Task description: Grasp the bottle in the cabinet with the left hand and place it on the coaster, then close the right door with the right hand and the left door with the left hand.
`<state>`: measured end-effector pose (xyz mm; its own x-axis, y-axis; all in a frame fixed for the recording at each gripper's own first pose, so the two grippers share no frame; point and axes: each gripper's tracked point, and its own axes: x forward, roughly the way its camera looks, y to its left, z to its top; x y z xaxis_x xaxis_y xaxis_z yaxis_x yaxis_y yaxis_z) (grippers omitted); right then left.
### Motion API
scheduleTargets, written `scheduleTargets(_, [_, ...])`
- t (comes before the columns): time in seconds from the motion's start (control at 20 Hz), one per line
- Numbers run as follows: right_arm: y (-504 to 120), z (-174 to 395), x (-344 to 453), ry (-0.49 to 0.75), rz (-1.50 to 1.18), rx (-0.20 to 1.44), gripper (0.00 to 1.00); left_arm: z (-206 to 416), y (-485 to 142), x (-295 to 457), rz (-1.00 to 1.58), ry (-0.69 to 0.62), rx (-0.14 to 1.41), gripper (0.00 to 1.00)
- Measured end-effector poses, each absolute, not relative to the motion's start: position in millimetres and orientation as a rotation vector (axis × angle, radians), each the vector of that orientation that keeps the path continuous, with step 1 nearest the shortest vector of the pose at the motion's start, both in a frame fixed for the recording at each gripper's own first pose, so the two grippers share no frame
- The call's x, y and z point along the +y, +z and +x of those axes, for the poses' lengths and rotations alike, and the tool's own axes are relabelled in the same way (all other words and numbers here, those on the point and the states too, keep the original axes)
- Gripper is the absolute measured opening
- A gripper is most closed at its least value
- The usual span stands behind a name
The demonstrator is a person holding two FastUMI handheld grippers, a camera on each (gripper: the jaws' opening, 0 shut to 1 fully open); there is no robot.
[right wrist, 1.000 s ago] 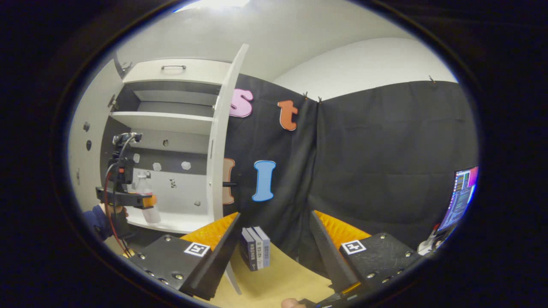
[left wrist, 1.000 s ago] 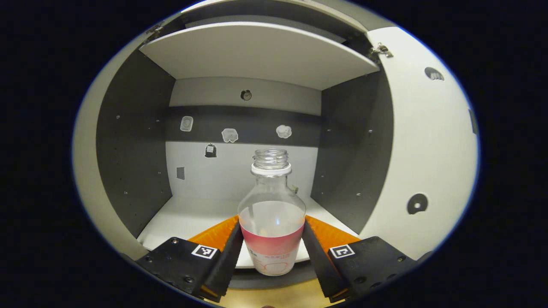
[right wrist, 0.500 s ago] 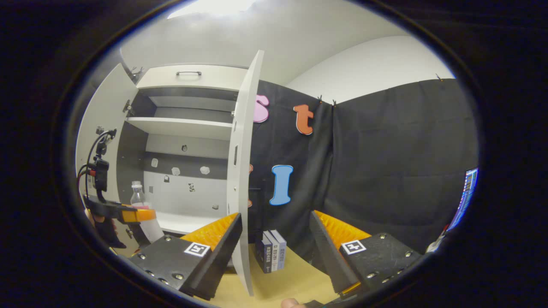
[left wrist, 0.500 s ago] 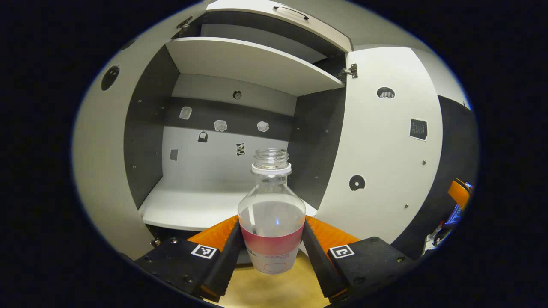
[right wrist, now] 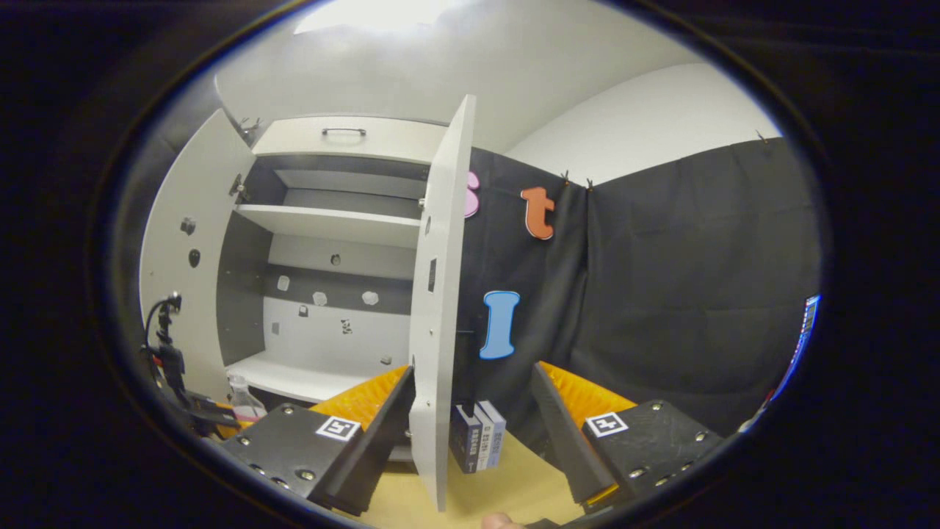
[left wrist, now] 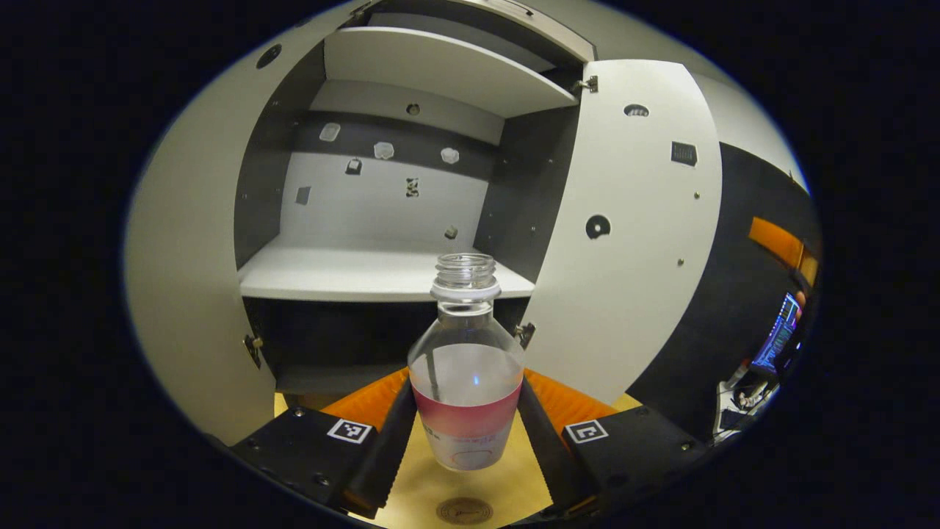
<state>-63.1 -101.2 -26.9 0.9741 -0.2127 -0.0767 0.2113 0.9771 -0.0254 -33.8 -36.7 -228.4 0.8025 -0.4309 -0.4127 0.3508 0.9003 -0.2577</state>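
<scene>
My left gripper [left wrist: 467, 433] pinches the bottle [left wrist: 466, 367] at its labelled lower body, both fingers pressed against its sides, the bottle upright and uncapped. Since a second ago the bottle has left the cabinet [left wrist: 382, 272]: it was over the lower shelf then, and now hangs in front of and below that shelf, above the table [left wrist: 429, 488]. The coaster [left wrist: 463, 510] has come into sight on the table just below the bottle, nearer to me than the cabinet. I judge the extraction complete and the placing step begun; the next move is a descent onto the coaster. My right gripper [right wrist: 470, 433] is spread and holds nothing, close to the edge of the right door [right wrist: 440, 308]. Both doors stand open; the left door [left wrist: 183, 294] is beside the bottle.
</scene>
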Motion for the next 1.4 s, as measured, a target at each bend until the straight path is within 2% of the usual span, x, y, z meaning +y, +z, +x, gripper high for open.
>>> scheduleTargets(0.5, [-20,-71,-100,-0.225,-0.037,0.07,0.94,-104,-360,-32,-0.203,-0.44,0.718,0.81])
scheduleTargets(0.6, [-18,-73,-101,-0.227,-0.045,0.07,0.96,-113,-379,-33,-0.189,-0.438,0.754,0.84])
scheduleTargets(0.65, [-18,-74,-101,-0.228,-0.049,0.071,0.96,-118,-388,-35,-0.18,-0.442,0.764,0.81])
scheduleTargets(0.7, [-17,-75,-101,-0.228,-0.052,0.072,0.94,-121,-394,-38,-0.168,-0.449,0.772,0.81])
scheduleTargets(0.95, [-15,-80,-107,-0.243,-0.057,0.075,0.96,-127,-418,-55,-0.121,-0.478,0.783,0.81])
scheduleTargets(1.0, [-15,-82,-109,-0.247,-0.058,0.076,0.94,-127,-424,-56,-0.106,-0.478,0.791,0.84])
scheduleTargets(1.1, [-16,-83,-113,-0.256,-0.062,0.082,0.96,-128,-431,-59,-0.095,-0.481,0.801,0.82])
scheduleTargets(1.4, [-20,-81,-117,-0.255,-0.072,0.096,0.94,-135,-444,-57,-0.085,-0.466,0.807,0.82])
